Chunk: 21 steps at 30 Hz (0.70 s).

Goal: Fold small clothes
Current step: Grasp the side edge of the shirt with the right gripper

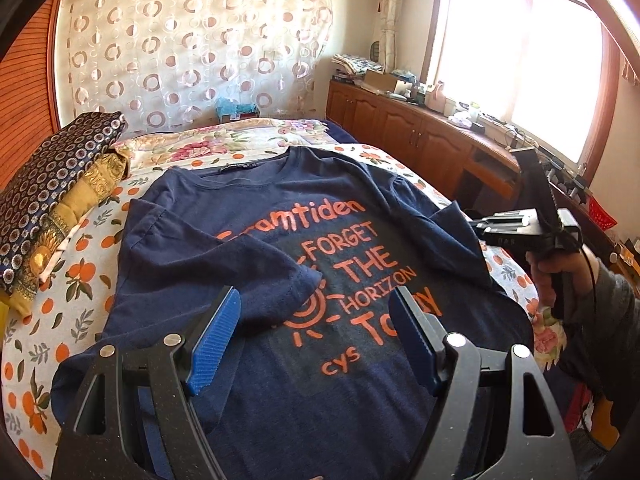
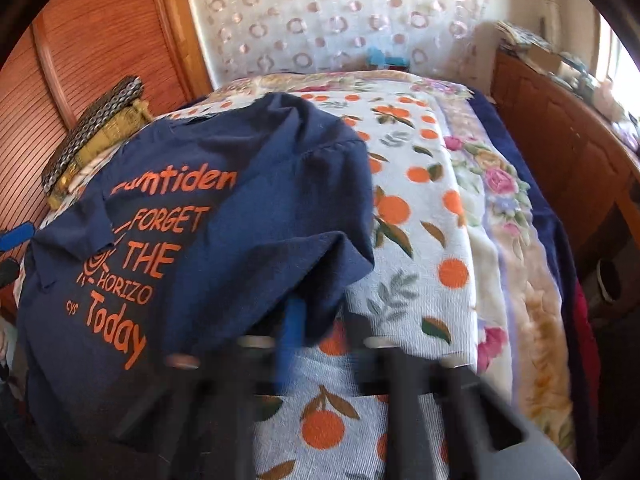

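— Where does the shirt lie, and what of it escapes you?

— The navy T-shirt [image 1: 280, 264] lies print-up on the orange-patterned blanket [image 1: 80, 272]. Its long axis runs away from me, collar at the far end, hem toward me and cut off below my left gripper [image 1: 316, 336]. The sleeve on the pillow side is folded in over the chest and covers the start of the top printed word. In my right wrist view the shirt's other side [image 2: 280, 208] is lifted and draped inward, hiding the ends of the printed lines.

— And your claws?

— My left one hangs over the lower print, its blue pads [image 1: 216, 340] spread wide with nothing between them. My right gripper [image 2: 320, 344] is blurred; shirt cloth hangs over one blue pad [image 2: 290, 340], but whether it pinches the cloth I cannot tell.

— Beyond the shirt?

— Beside the collar's left, stacked patterned pillows [image 1: 52, 200]; past the shirt's other edge, a wooden cabinet [image 1: 400, 124] under the bright window.
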Each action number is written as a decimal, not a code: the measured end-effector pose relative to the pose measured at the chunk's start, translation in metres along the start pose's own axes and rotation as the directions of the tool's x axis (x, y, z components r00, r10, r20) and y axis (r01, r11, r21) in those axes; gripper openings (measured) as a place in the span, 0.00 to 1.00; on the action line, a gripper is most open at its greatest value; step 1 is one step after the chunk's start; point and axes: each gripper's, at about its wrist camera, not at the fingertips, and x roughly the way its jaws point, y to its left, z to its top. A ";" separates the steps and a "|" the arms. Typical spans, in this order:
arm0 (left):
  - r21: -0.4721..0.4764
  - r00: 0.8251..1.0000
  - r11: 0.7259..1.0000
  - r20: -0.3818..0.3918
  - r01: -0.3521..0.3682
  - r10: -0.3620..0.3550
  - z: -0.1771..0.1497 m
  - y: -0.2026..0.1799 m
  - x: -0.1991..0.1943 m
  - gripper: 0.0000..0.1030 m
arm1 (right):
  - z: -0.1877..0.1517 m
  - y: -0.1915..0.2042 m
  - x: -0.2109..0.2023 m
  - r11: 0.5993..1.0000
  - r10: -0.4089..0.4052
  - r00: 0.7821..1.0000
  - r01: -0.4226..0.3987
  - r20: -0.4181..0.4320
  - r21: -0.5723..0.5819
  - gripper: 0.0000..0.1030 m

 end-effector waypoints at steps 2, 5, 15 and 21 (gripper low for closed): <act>-0.011 1.000 1.000 -0.002 -0.005 0.005 -0.002 0.005 -0.001 0.75 | 0.014 0.002 -0.011 0.999 -0.027 0.999 0.028 0.029 -0.034 0.03; -0.027 1.000 1.000 0.000 -0.010 0.010 -0.004 0.012 -0.003 0.75 | 0.042 0.011 -0.037 0.996 -0.028 0.994 0.037 0.106 -0.081 0.03; -0.055 1.000 0.998 0.006 -0.026 0.026 -0.010 0.025 -0.011 0.75 | 0.099 0.112 -0.044 0.953 0.097 0.983 -0.046 0.156 -0.299 0.03; -0.065 0.999 0.997 -0.004 -0.033 0.033 -0.014 0.032 -0.010 0.75 | 0.094 0.110 -0.037 0.963 0.135 0.978 -0.093 0.158 -0.252 0.28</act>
